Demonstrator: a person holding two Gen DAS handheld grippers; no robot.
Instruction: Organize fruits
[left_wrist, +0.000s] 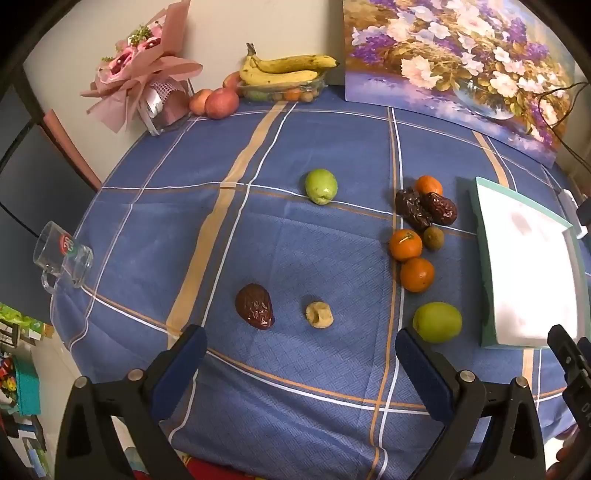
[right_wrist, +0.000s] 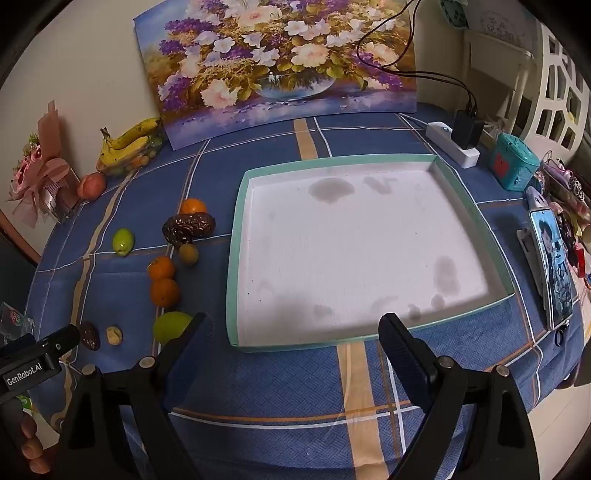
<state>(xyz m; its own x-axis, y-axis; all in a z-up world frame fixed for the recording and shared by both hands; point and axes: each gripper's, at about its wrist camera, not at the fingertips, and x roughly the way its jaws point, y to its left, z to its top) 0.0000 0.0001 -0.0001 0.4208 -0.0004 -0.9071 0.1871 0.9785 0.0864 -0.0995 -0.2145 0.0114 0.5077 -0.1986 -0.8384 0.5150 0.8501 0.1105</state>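
Both the left gripper (left_wrist: 300, 363) and right gripper (right_wrist: 295, 343) are held wide open, fingers empty. Loose fruits are scattered left of the shallow white mint-rimmed cardboard tray (right_wrist: 236, 258), presumably awaiting collection there.

The left gripper (left_wrist: 301, 354) hung low over the near edge, its two blue-padded fingers (left_wrist: 192, 347) spread wide with nothing between them. The right gripper (right_wrist: 295, 336) was held level with it on the right, jaws equally wide apart and bare, fingers (right_wrist: 397, 336) pointing forward. Bare fingertips of the person's left hand (right_wrist: 31, 446) curled round the left gripper's handle. Neither gripper touched anything.
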